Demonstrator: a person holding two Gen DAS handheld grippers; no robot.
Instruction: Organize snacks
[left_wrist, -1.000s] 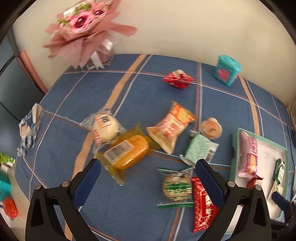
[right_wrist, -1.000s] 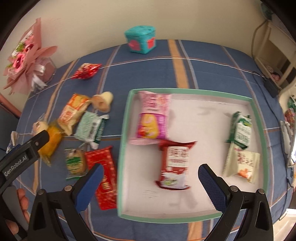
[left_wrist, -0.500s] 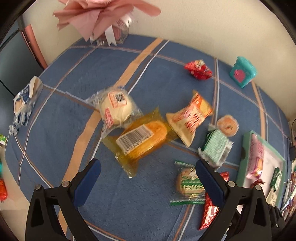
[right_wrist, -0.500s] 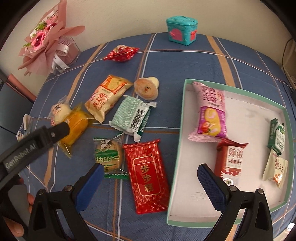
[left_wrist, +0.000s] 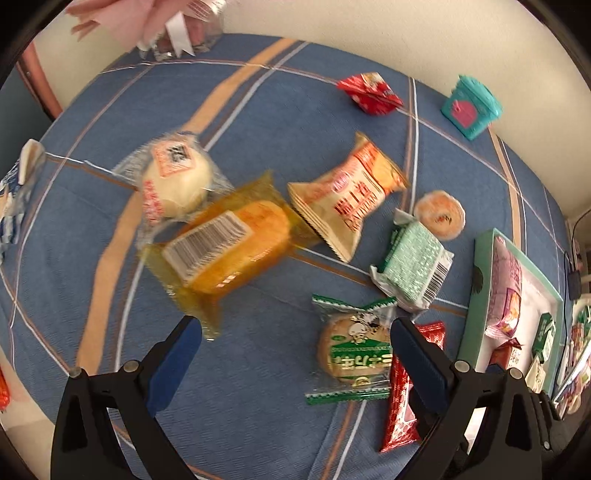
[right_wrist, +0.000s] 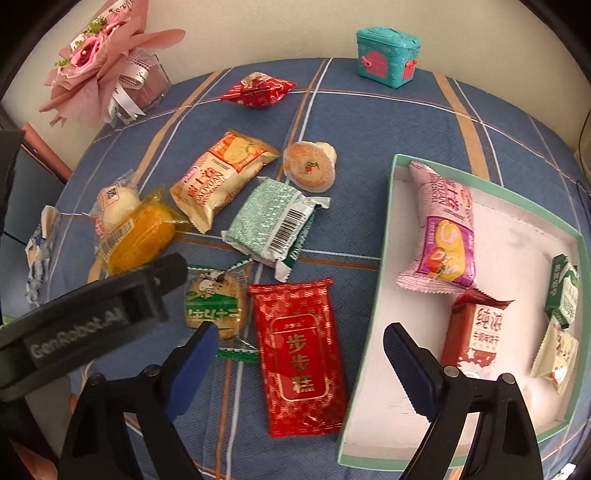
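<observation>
Several wrapped snacks lie on the blue plaid cloth: an orange cake pack (left_wrist: 225, 247), a white bun (left_wrist: 177, 181), a beige-orange pack (left_wrist: 347, 199), a mint-green pack (right_wrist: 271, 225), a round green-wrapped cookie (right_wrist: 214, 304), a jelly cup (right_wrist: 309, 167) and a red flat pack (right_wrist: 299, 354). The green-rimmed tray (right_wrist: 373, 295) holds a pink pack (right_wrist: 445, 229), a red-white pack (right_wrist: 480, 328) and small packs. My left gripper (left_wrist: 291, 354) is open above the cloth between the orange pack and the cookie. My right gripper (right_wrist: 301, 354) is open over the red flat pack.
A red snack (right_wrist: 258, 90) and a teal toy chest (right_wrist: 388, 57) sit at the far edge. A pink bouquet in a clear box (right_wrist: 107, 70) stands at the back left. A blue-white pack (left_wrist: 14, 192) lies at the cloth's left edge.
The left gripper has moved closer to the orange pack and cookie. The right gripper has shifted left from over the tray to over the red flat pack. Both stay open.
</observation>
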